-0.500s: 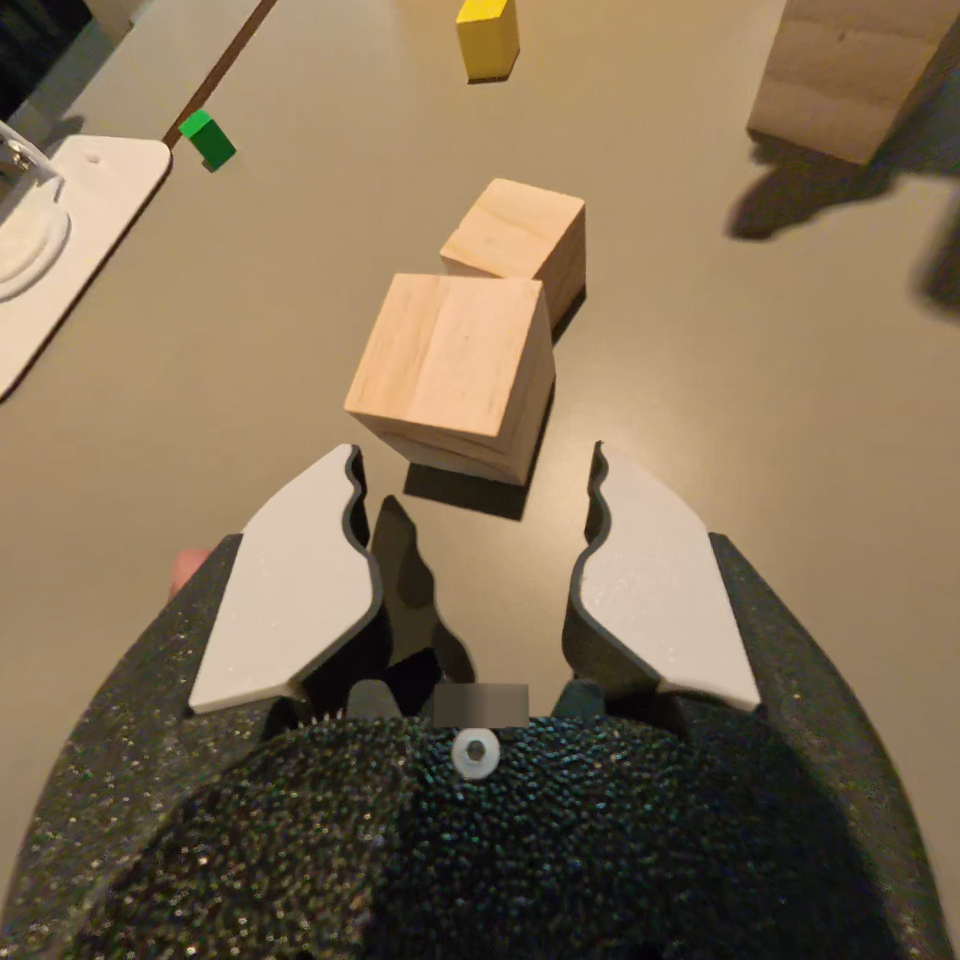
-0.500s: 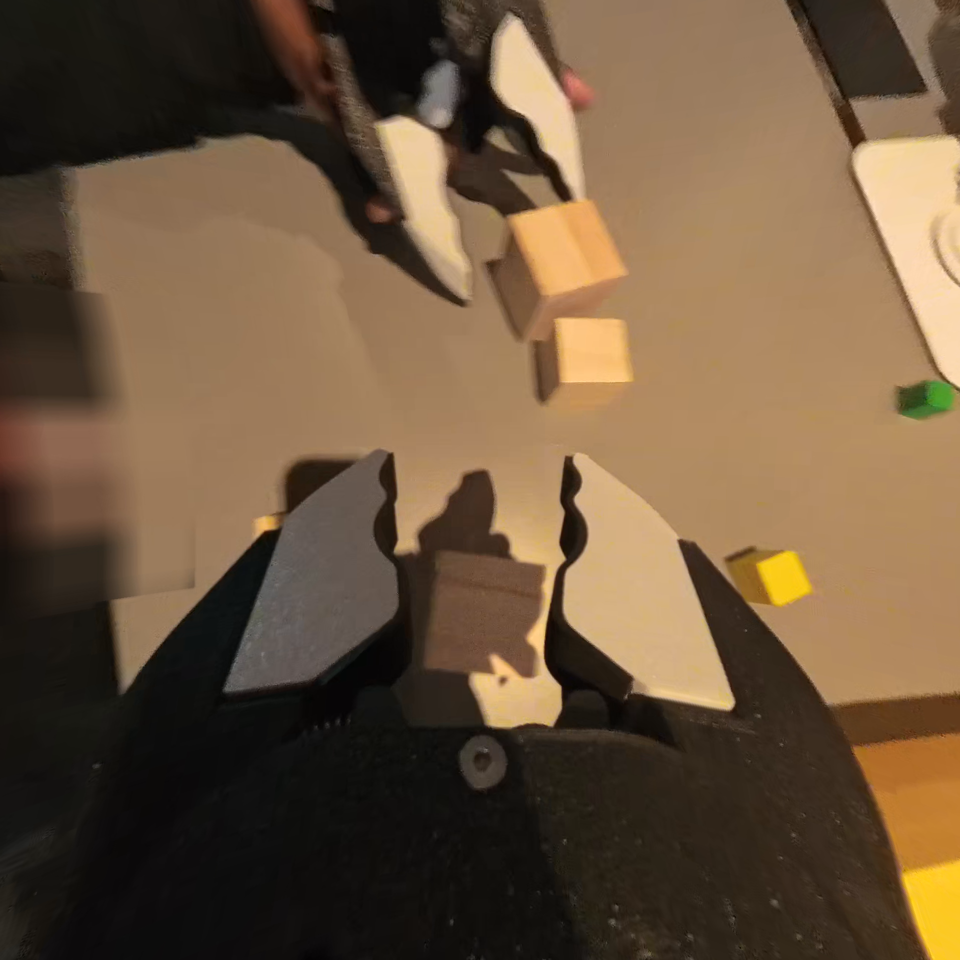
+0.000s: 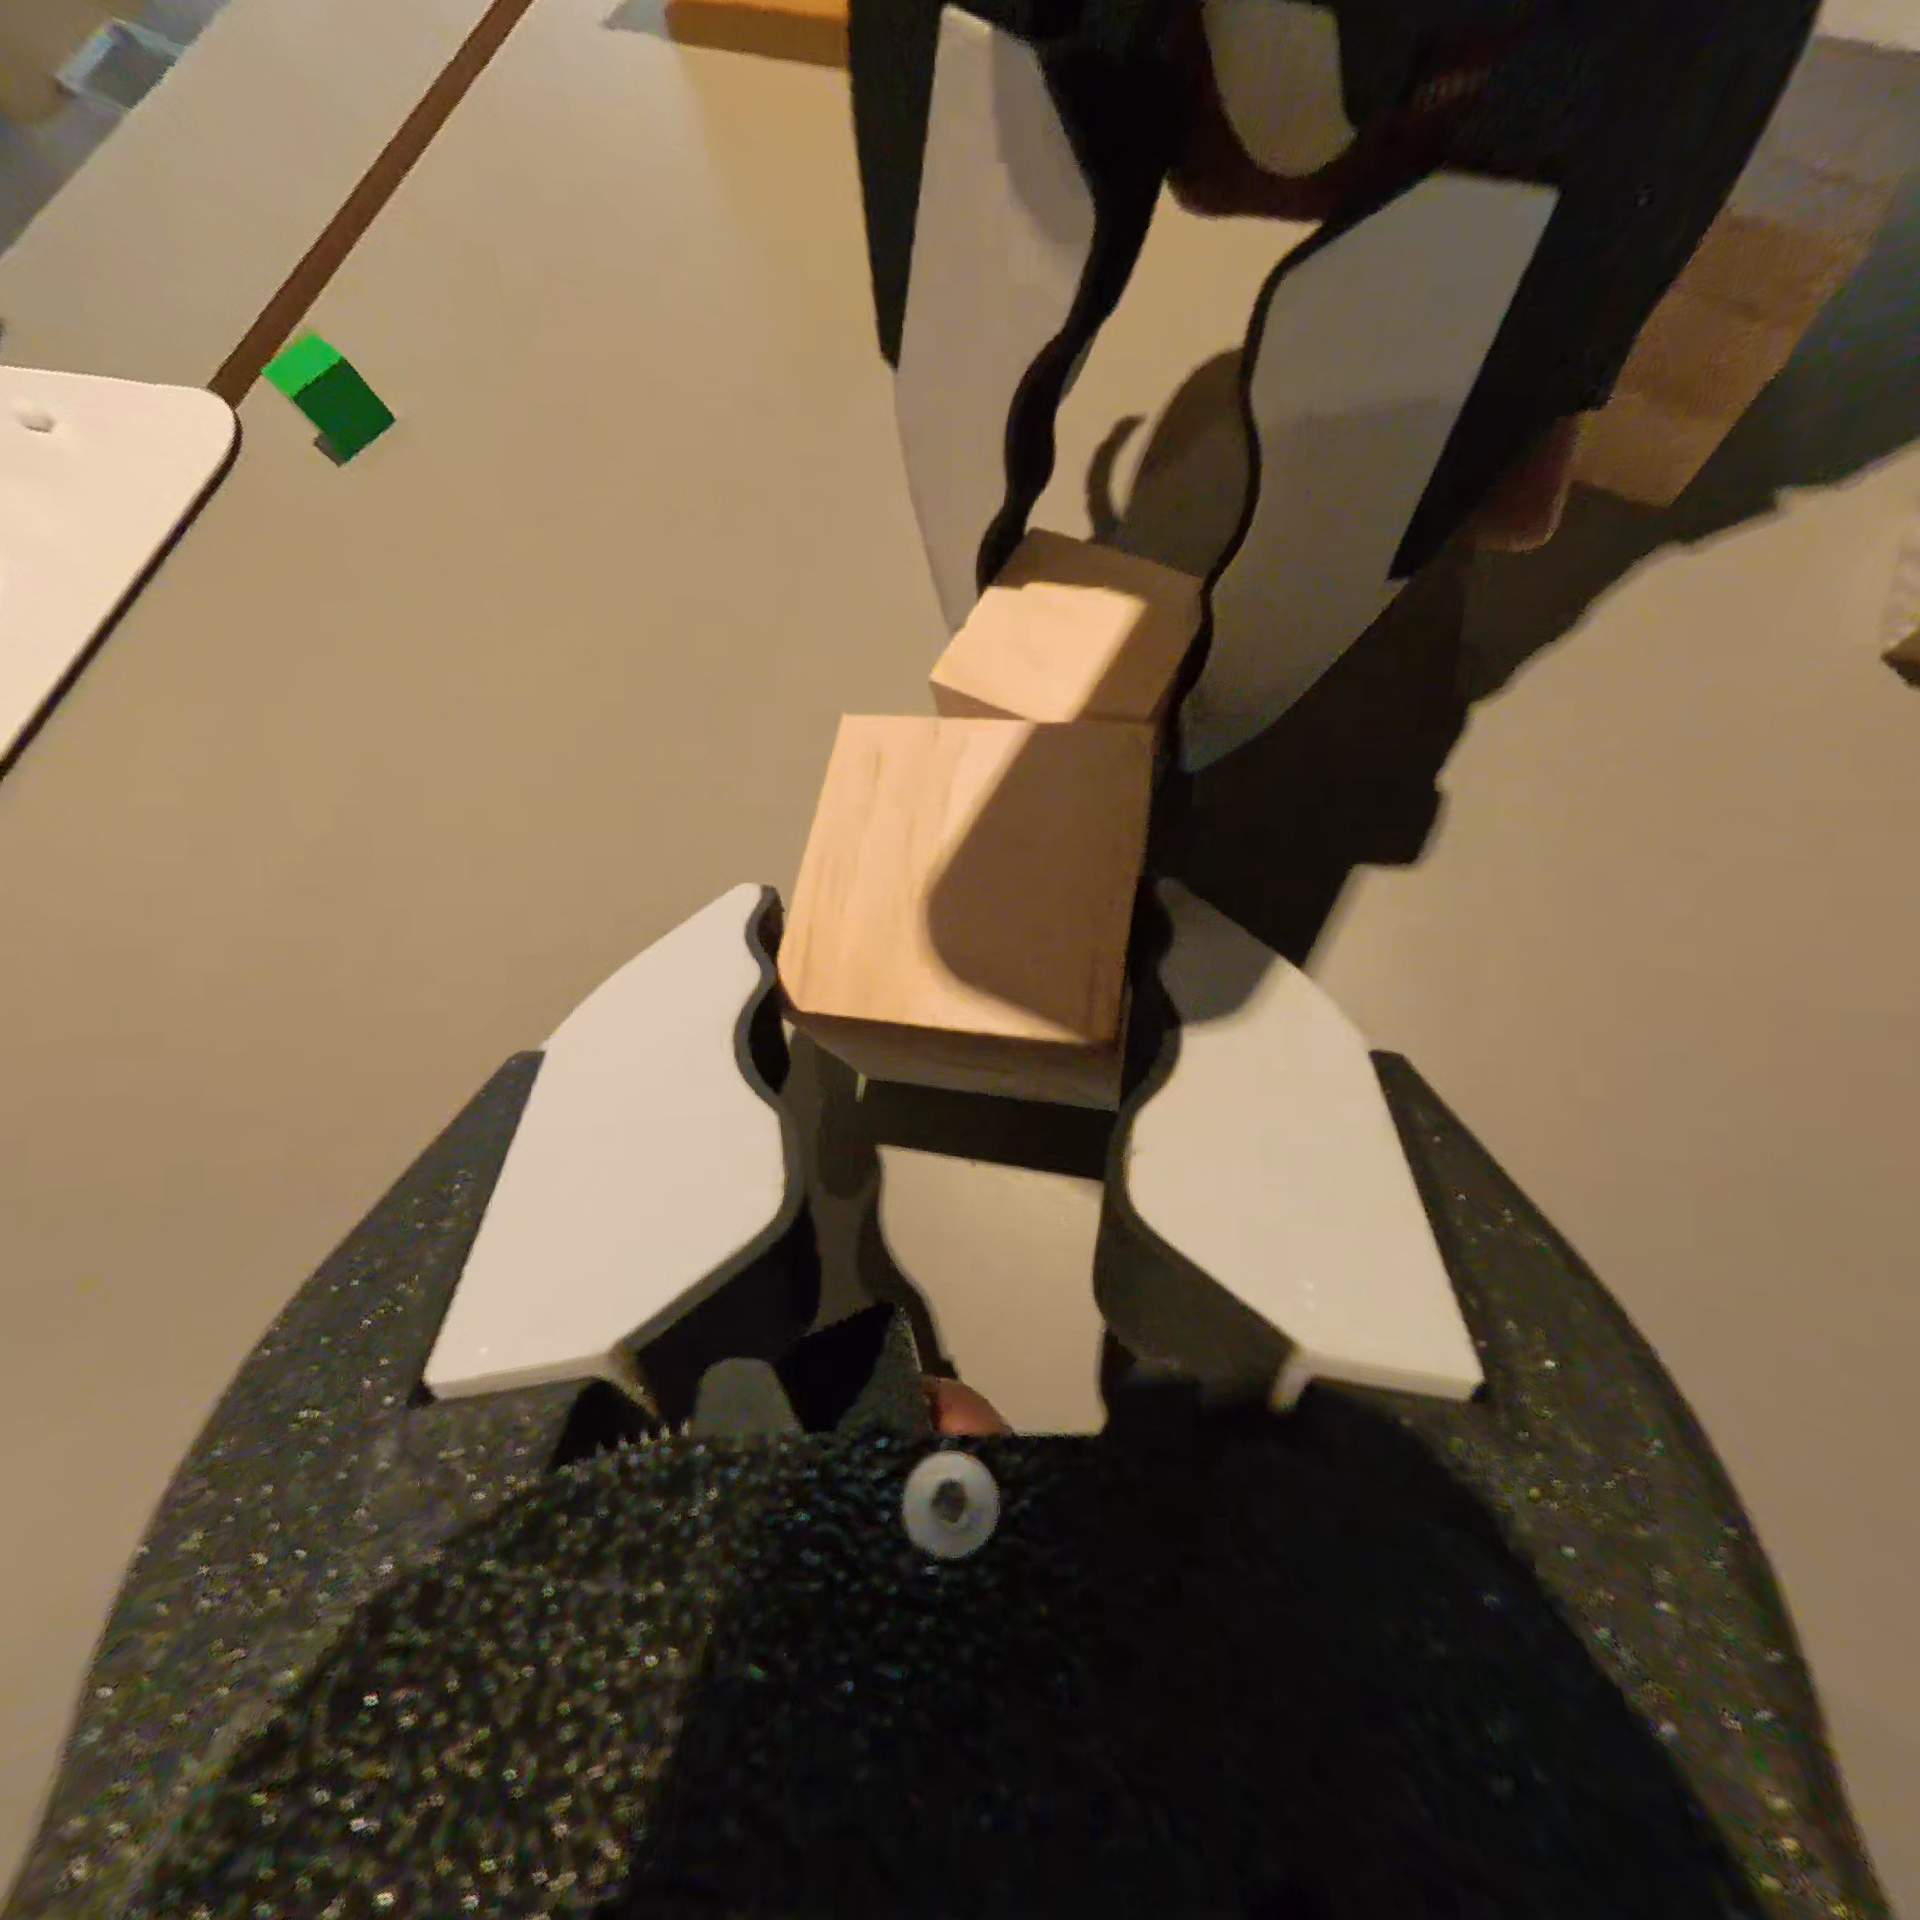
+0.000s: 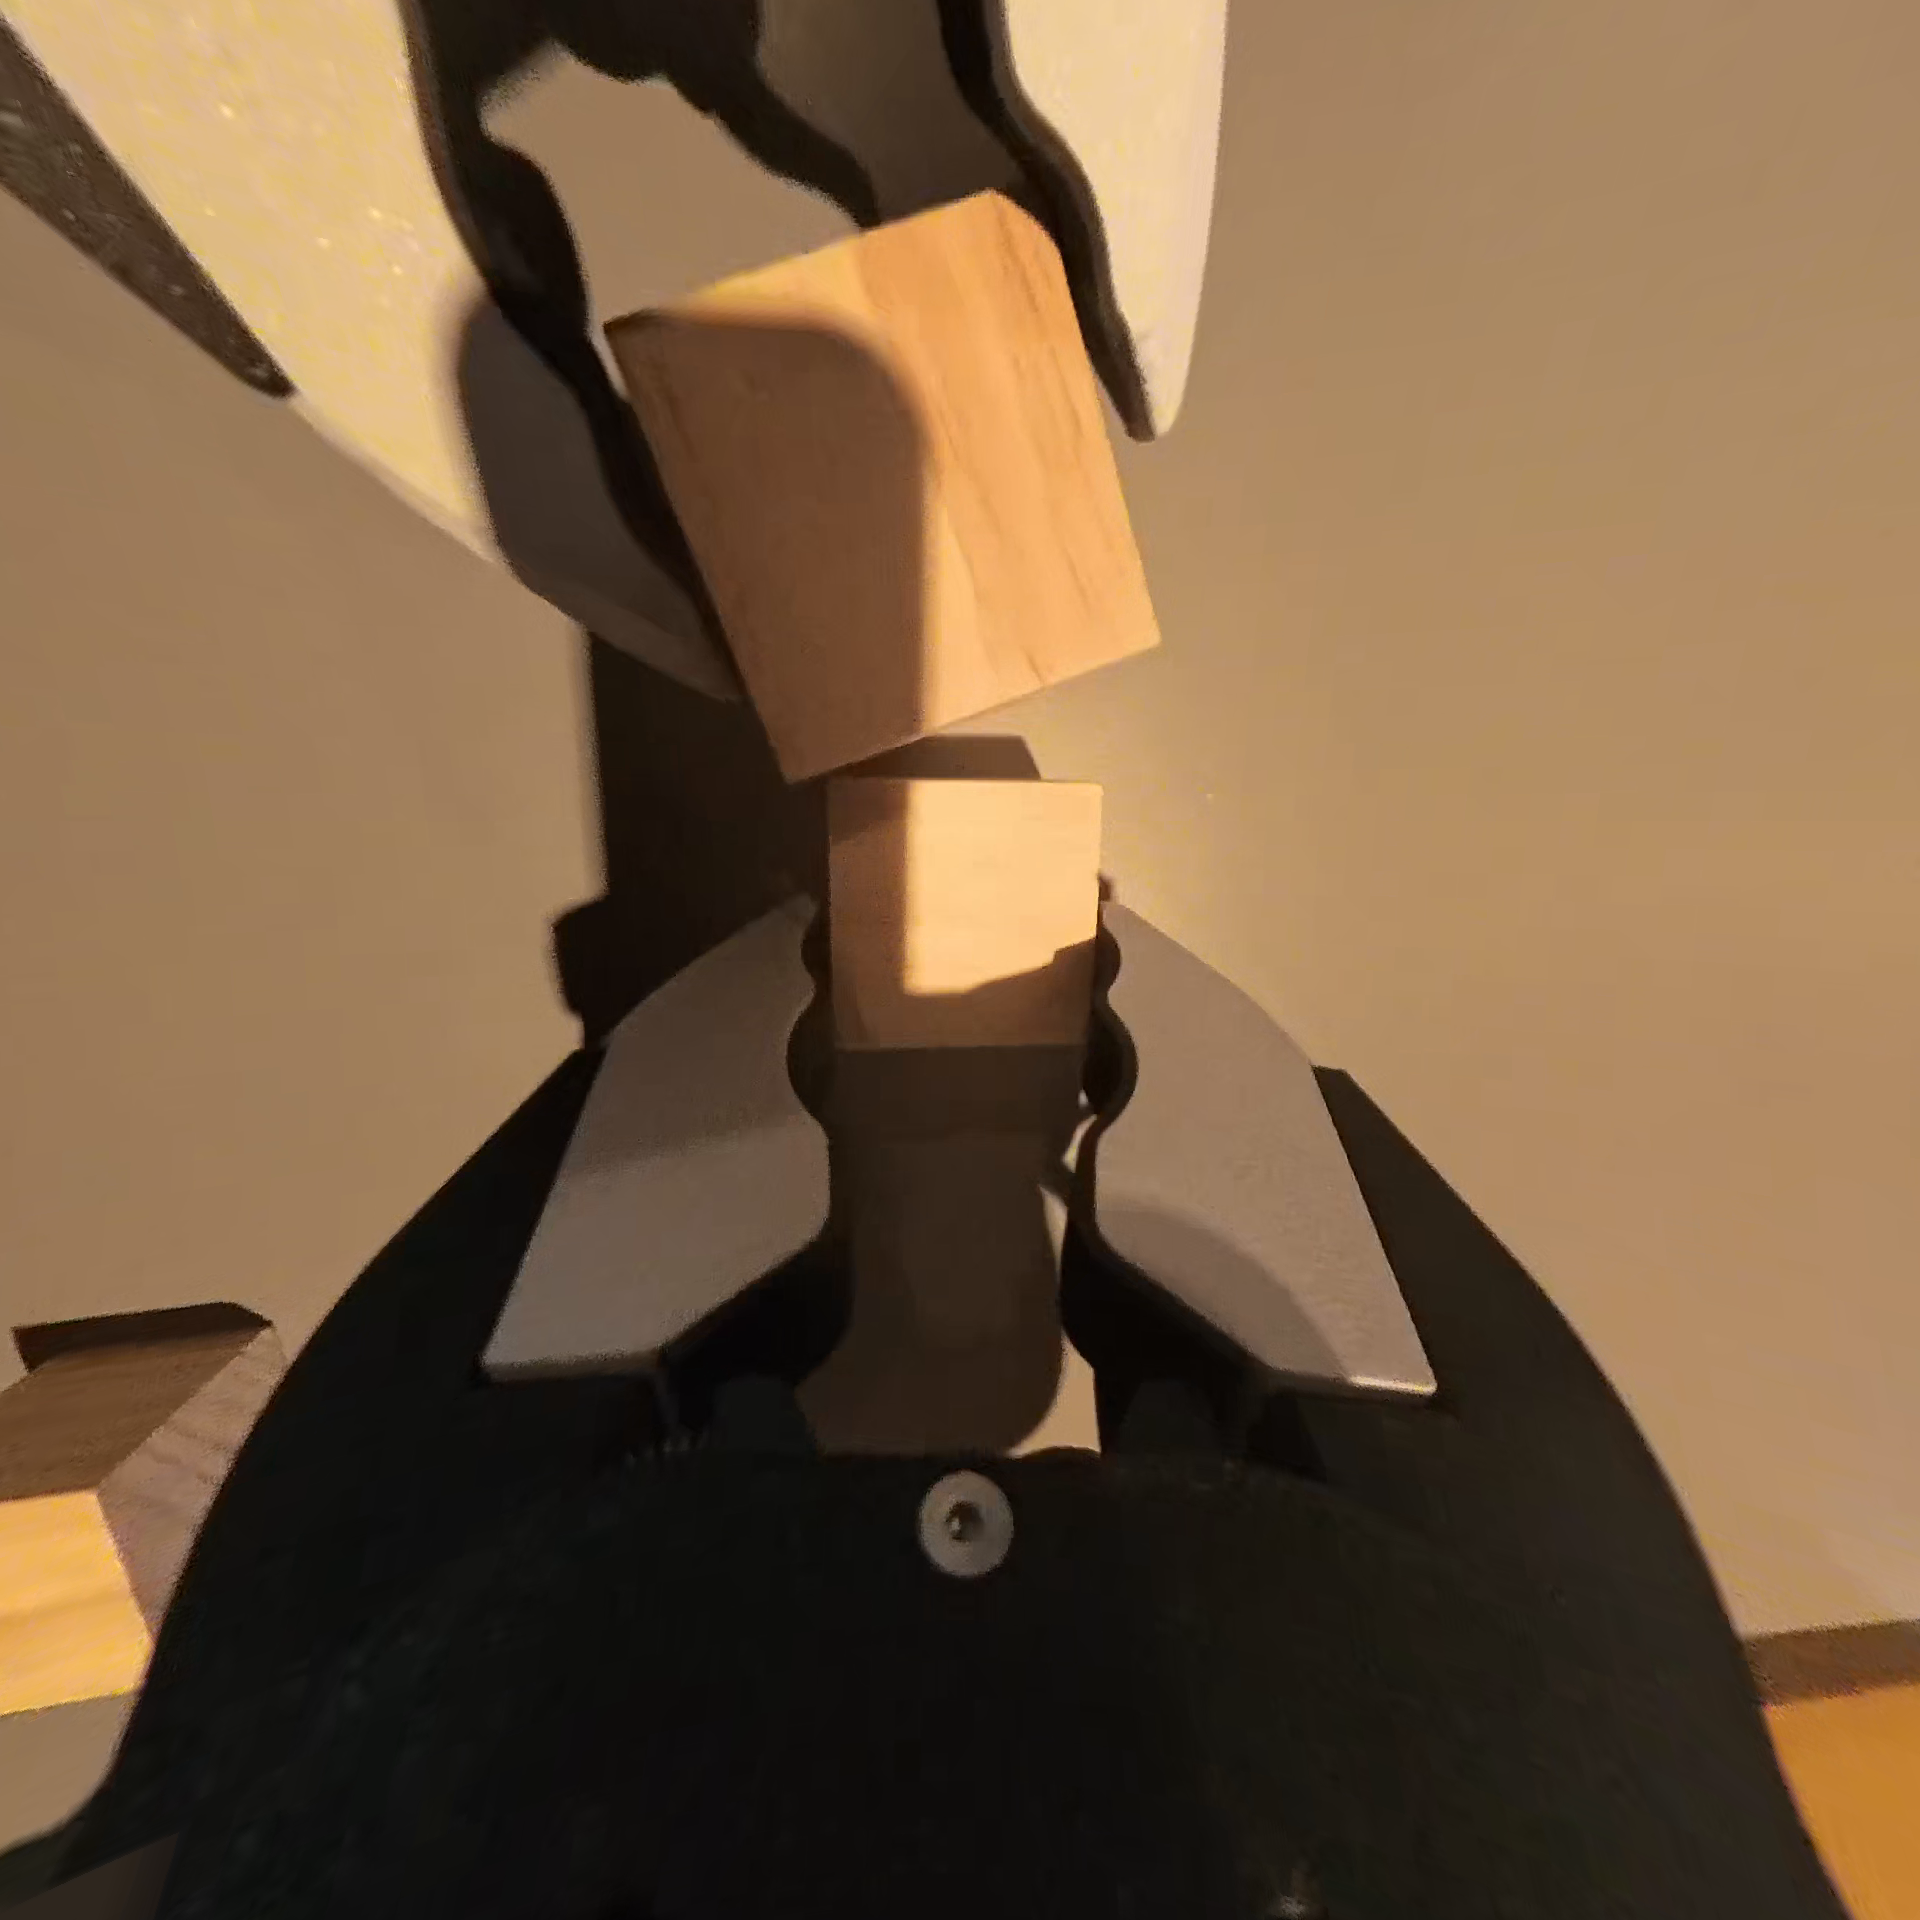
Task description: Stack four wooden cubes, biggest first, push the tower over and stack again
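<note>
I see the left gripper point(image 3: 961, 940) bracketing the larger cube point(image 3: 966, 883), fingers at its sides; firm clamping I cannot tell. Right gripper point(image 4: 961, 940) closed on the smaller cube point(image 4: 966, 904). Cubes touch at a corner, tips nearly meeting. Biggest cube point(image 3: 1745, 343) half hidden behind; open table point(image 3: 520, 727) leftward toward the green block point(image 3: 327, 395).
</note>
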`<action>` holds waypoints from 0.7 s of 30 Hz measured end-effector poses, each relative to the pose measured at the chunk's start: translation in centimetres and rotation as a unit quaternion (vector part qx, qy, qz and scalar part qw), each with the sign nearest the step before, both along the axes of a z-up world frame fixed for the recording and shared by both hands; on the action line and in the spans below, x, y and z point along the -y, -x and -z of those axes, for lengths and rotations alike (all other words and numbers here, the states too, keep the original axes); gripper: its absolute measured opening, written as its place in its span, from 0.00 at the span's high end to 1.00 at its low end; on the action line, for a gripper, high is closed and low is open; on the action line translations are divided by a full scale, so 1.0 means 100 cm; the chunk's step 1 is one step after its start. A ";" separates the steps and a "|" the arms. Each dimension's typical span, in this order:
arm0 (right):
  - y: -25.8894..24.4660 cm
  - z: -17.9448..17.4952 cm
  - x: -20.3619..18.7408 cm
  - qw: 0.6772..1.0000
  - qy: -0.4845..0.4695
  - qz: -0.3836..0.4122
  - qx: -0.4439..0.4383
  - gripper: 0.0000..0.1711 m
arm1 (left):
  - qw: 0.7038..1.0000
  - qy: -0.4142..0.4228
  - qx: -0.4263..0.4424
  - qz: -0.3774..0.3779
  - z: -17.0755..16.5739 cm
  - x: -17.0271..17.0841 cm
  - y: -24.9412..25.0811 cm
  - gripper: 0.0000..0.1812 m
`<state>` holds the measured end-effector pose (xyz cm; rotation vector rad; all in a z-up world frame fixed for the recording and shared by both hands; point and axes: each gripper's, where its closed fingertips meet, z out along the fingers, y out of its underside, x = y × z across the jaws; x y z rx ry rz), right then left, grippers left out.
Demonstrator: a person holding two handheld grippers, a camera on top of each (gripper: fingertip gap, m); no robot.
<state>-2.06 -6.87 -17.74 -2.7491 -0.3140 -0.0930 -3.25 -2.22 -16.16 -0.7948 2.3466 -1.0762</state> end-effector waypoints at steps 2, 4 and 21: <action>-0.003 -0.009 0.005 1.000 -0.027 0.013 -0.004 0.73 | 1.000 0.021 0.007 -0.001 -0.007 0.003 -0.006 0.65; -0.010 -0.028 0.016 0.998 -0.061 0.034 0.009 0.73 | 0.999 0.033 0.025 -0.010 -0.019 0.005 -0.017 0.65; -0.252 -0.087 0.280 0.837 -0.184 0.515 0.024 0.73 | 0.993 0.068 0.058 0.070 -0.161 0.221 -0.205 0.66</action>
